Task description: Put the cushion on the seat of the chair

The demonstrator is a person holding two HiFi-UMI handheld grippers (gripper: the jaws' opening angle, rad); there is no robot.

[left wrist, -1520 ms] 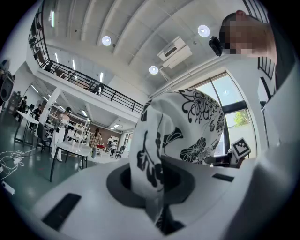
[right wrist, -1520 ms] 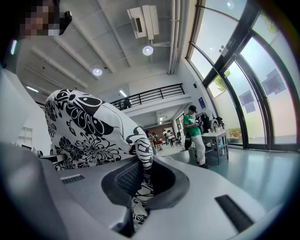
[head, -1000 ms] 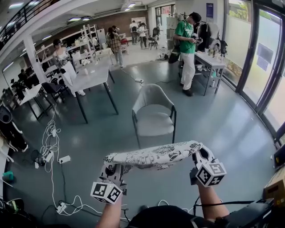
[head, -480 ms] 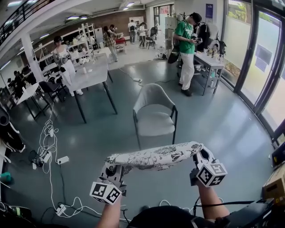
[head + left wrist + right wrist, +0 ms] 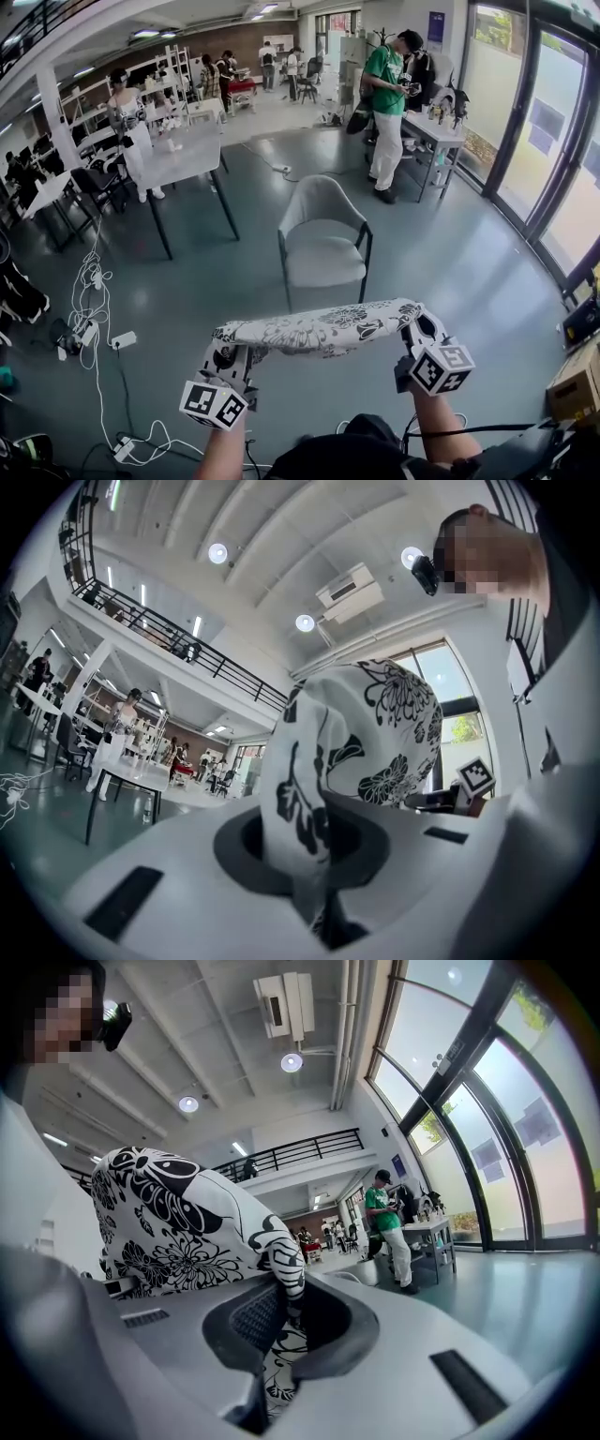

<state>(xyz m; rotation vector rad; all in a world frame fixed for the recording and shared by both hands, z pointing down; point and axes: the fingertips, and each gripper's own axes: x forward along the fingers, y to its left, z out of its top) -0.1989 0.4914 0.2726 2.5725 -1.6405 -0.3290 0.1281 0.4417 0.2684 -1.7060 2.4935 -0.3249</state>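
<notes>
A white cushion (image 5: 319,331) with black flower print hangs flat between both grippers, low in the head view. My left gripper (image 5: 231,354) is shut on its left edge, my right gripper (image 5: 419,329) shut on its right edge. In the left gripper view the cushion (image 5: 347,761) bulges up out of the pinched jaws; the right gripper view shows the cushion (image 5: 187,1227) the same way, to the left. The grey chair (image 5: 322,239) with an empty seat stands ahead on the floor, facing me, a short way beyond the cushion.
A grey table (image 5: 183,159) stands left of the chair. A person in a green shirt (image 5: 388,103) stands by a desk (image 5: 439,131) at the back right. Cables and power strips (image 5: 94,323) lie on the floor at left. Glass doors (image 5: 553,141) line the right side.
Both grippers have carried the cushion forward toward the chair. The background people and tables have slid slightly left in the head view.
</notes>
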